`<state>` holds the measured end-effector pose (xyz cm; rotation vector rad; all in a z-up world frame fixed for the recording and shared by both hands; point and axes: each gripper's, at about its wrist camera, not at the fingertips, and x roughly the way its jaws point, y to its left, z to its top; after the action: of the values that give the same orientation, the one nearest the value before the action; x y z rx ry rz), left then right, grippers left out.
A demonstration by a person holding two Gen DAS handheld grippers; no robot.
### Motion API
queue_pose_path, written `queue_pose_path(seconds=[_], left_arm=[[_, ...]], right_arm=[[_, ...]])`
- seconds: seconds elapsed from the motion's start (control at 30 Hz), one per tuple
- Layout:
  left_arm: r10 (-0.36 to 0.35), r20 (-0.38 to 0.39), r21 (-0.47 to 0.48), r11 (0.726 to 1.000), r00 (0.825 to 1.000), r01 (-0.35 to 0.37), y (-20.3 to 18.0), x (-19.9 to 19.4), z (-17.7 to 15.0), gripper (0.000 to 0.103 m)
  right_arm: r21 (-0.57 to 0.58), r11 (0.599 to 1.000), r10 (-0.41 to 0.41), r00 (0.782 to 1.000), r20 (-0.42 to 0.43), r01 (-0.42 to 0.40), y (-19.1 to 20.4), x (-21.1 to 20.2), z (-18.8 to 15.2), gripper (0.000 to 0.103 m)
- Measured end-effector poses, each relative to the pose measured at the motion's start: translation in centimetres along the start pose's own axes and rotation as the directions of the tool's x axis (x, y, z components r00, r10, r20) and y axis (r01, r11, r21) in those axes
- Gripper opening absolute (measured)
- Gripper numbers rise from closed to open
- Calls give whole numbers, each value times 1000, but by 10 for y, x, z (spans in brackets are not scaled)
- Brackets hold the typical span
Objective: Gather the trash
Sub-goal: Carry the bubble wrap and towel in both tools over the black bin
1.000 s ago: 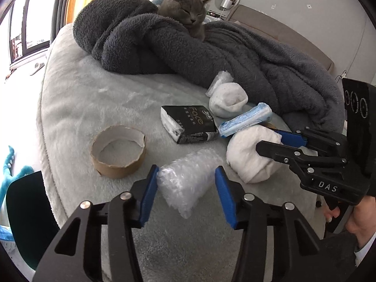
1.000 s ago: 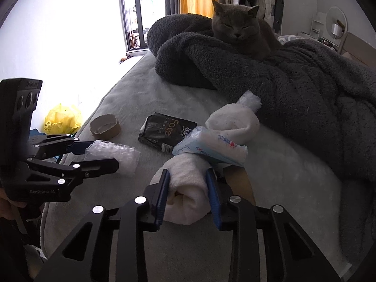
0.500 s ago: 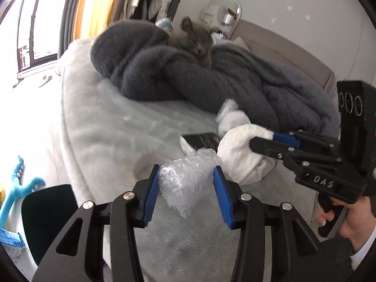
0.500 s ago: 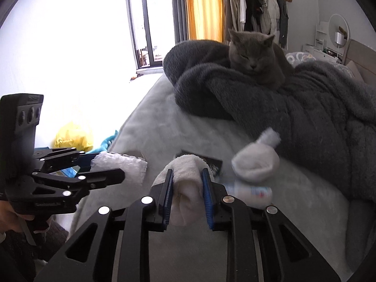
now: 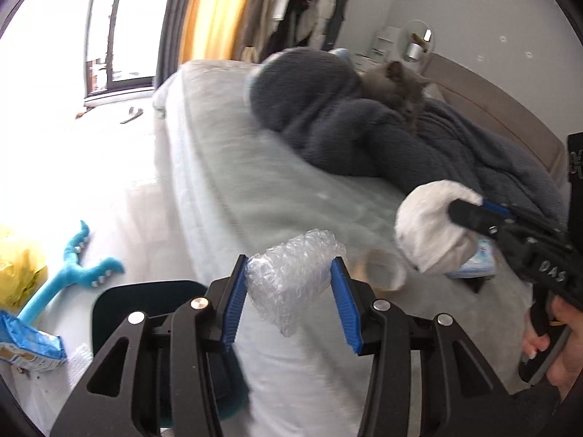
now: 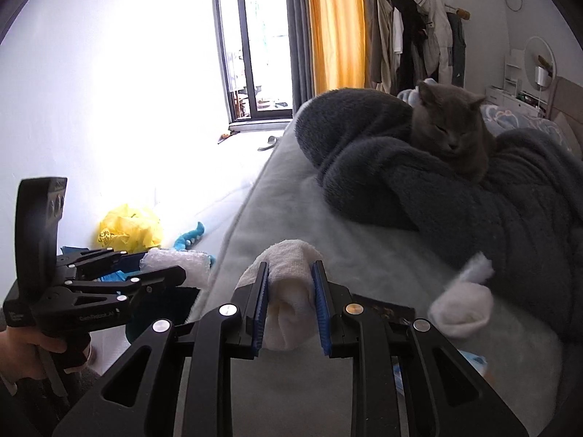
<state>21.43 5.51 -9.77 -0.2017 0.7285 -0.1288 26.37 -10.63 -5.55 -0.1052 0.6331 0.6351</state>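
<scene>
My left gripper (image 5: 289, 284) is shut on a crumpled wad of clear bubble wrap (image 5: 291, 273), held up above the bed's edge. My right gripper (image 6: 289, 306) is shut on a rolled white cloth wad (image 6: 288, 291), also lifted off the bed; from the left wrist view the same white wad (image 5: 433, 225) shows at the right in the other gripper's fingers. On the grey bed cover (image 6: 291, 218) lie a second white bundle (image 6: 461, 311), a black packet (image 6: 382, 307), a blue-and-white tissue pack (image 5: 473, 266) and a cardboard tape ring (image 5: 386, 269).
A grey cat (image 6: 452, 131) rests on a dark fleece blanket (image 6: 473, 204) at the back of the bed. On the floor to the left are a yellow bag (image 6: 127, 227), a teal plush toy (image 5: 73, 269), a dark green chair (image 5: 145, 306) and a blue wrapper (image 5: 25, 342).
Both grippers have lifted off the bed with their loads and swung left toward the bed's edge. The right jaws squeezed tighter on the white wad. The floor and yellow bag came into view.
</scene>
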Motion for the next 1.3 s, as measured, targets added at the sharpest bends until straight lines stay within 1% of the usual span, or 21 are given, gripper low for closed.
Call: queue_pose_path(seconds=[0.13, 0.3, 0.43, 0.6, 0.67, 0.73, 0.83, 0.9, 1.13, 1.3], left_arm=[[52, -22, -18, 998, 998, -52, 23, 2, -4, 48], [110, -61, -30, 993, 992, -112, 52, 3, -17, 49], [136, -86, -48, 989, 987, -141, 71, 4, -24, 48], [173, -139, -62, 981, 975, -183, 97, 8, -37, 48], [161, -172, -83, 981, 972, -178, 108, 11, -44, 49], [167, -200, -95, 977, 965, -189, 117, 14, -50, 49], [174, -262, -117, 971, 949, -210, 135, 19, -61, 49], [164, -295, -136, 968, 941, -212, 145, 21, -68, 48], [148, -371, -190, 954, 917, -231, 175, 22, -87, 49], [144, -404, -208, 947, 903, -244, 189, 20, -91, 50]], right_arm=[[-19, 1000, 23, 1000, -3, -23, 22, 12, 8, 24], [-48, 998, 43, 999, -20, -44, 49, 28, 13, 24], [-58, 995, 77, 996, -33, -79, 70, 39, 17, 24], [-51, 992, 108, 992, -66, -112, 91, 58, 20, 24], [-51, 992, 108, 991, -83, -113, 102, 68, 19, 24], [-64, 992, 105, 989, -105, -112, 113, 79, 17, 24], [-62, 991, 110, 983, -147, -120, 124, 94, 13, 24], [-55, 990, 121, 977, -177, -132, 132, 105, 10, 24], [-67, 984, 142, 958, -251, -164, 157, 134, 0, 24], [-57, 982, 155, 935, -319, -182, 171, 155, -15, 24]])
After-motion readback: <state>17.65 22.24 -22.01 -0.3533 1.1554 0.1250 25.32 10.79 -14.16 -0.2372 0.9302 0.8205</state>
